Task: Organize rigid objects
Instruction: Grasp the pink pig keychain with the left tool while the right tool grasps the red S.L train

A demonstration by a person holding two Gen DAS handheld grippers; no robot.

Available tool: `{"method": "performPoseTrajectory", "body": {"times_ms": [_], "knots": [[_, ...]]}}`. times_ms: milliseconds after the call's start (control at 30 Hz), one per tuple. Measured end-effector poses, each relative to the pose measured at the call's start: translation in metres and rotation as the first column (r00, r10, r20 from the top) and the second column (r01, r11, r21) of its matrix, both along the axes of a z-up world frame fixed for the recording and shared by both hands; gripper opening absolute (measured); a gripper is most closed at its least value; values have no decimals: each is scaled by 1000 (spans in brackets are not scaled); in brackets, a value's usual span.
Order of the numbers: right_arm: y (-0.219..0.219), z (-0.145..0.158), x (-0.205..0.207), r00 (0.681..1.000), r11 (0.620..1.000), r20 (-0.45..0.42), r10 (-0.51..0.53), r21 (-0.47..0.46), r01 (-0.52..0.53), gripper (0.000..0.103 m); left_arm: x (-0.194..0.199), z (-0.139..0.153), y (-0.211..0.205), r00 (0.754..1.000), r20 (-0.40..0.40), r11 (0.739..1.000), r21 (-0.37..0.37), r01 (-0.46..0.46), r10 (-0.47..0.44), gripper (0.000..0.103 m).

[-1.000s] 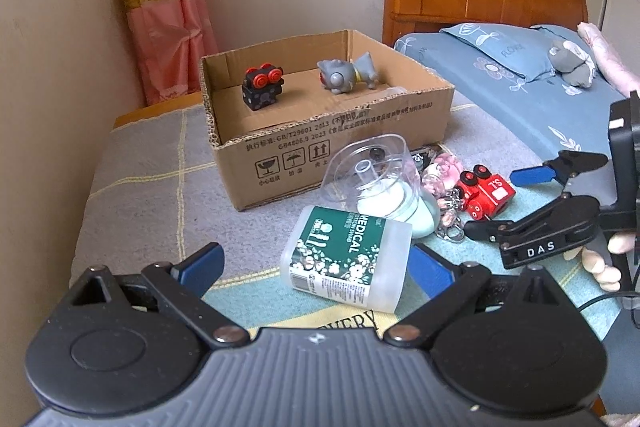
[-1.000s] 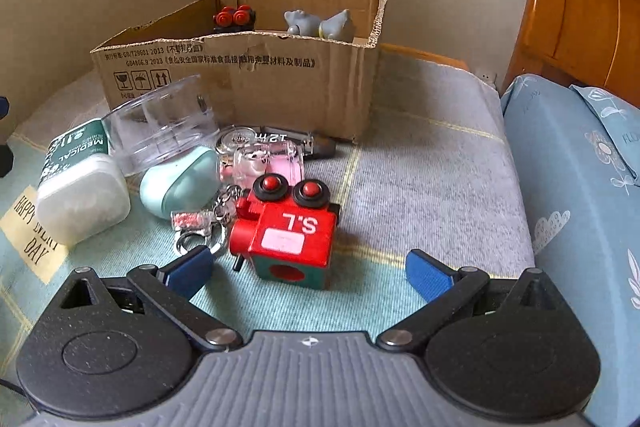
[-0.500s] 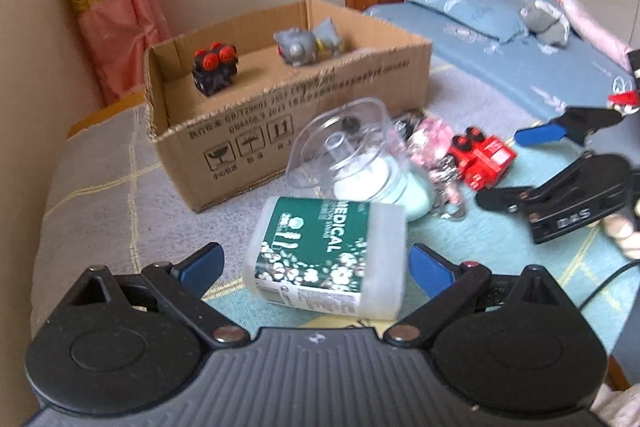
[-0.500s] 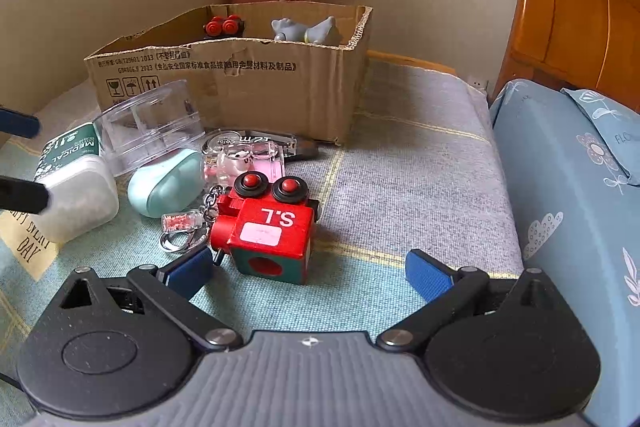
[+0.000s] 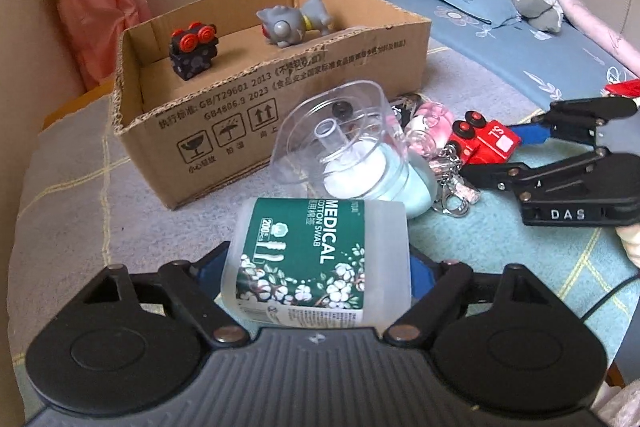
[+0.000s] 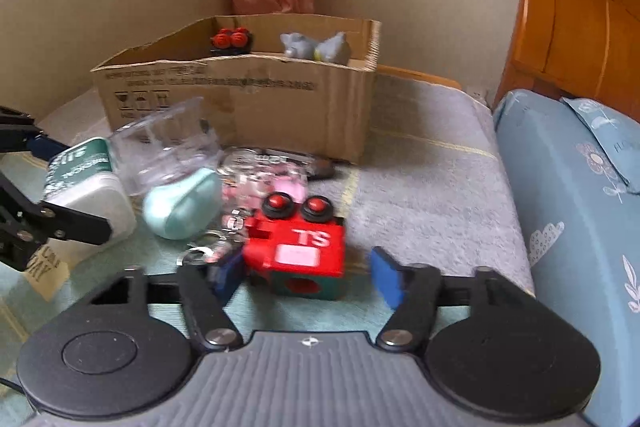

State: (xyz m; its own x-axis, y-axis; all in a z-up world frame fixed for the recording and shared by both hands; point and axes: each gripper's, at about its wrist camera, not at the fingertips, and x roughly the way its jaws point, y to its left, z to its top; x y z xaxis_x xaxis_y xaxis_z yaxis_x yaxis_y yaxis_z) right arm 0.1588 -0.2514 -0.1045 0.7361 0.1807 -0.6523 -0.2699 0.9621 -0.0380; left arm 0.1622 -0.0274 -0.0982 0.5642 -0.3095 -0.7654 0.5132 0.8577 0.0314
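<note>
On the bed, our box [image 5: 280, 107] holds two toys while our left fingers [image 5: 316, 267] straddle the swab tub [image 5: 320, 259] and our right fingers [image 6: 304, 271] straddle the red block [image 6: 300, 247], both spread apart, and several items remain outside.

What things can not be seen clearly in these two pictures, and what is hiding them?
- Left gripper, left wrist view: the cotton swab box covers the fingertips, so contact is unclear.
- Mint case, left wrist view: partly behind the clear container.
- Dark item beside the cardboard box, right wrist view: blurred, half hidden by the keychains.
- Red toy, right wrist view: motion blur softens its edges.
</note>
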Motion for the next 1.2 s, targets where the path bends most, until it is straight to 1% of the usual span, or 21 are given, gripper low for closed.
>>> {"method": "performPoseTrajectory", "body": {"times_ms": [133, 300, 400, 467, 633, 733, 833, 900, 967, 1033, 1133, 1200], "knots": [[6, 1, -8, 1000, 1000, 11, 1, -26, 0, 55, -4, 2, 2, 1000, 3, 1000, 26, -10, 10, 85], [-6, 2, -25, 1000, 1000, -6, -19, 15, 19, 55, -13, 5, 1, 999, 28, 997, 74, -20, 18, 85], [-11, 3, -39, 1000, 1000, -13, -19, 14, 20, 55, -21, 13, 0, 998, 59, 996, 90, -20, 14, 85], [-15, 4, -49, 1000, 1000, -17, -18, 11, 18, 55, -26, 21, -1, 997, 82, 996, 87, -16, 9, 86], [-22, 5, -69, 1000, 1000, -22, -18, 13, 19, 55, -34, 43, -7, 994, 113, 999, 36, 3, -7, 86], [-25, 5, -77, 1000, 1000, -21, -20, 15, 20, 55, -36, 48, -21, 993, 106, 999, 10, 44, -45, 86], [-28, 4, -85, 1000, 1000, -10, -24, 19, 24, 54, -36, 45, -43, 992, 90, 996, -4, 92, -92, 85], [-28, 4, -88, 1000, 999, -3, -26, 18, 26, 54, -35, 42, -60, 990, 81, 993, -9, 117, -116, 82], [-29, 4, -91, 1000, 999, 4, -27, 20, 26, 54, -32, 38, -73, 989, 67, 991, -19, 132, -130, 67], [-31, 3, -94, 1000, 999, 10, -24, 23, 24, 54, -28, 32, -85, 990, 29, 990, -37, 137, -136, 59], [-32, 3, -94, 1000, 999, 12, -23, 28, 23, 54, -23, 22, -97, 992, -3, 991, -39, 128, -129, 58], [-32, 3, -94, 1000, 1000, 15, -19, 25, 19, 54, -23, 18, -100, 991, -25, 990, -56, 133, -134, 58]]}}
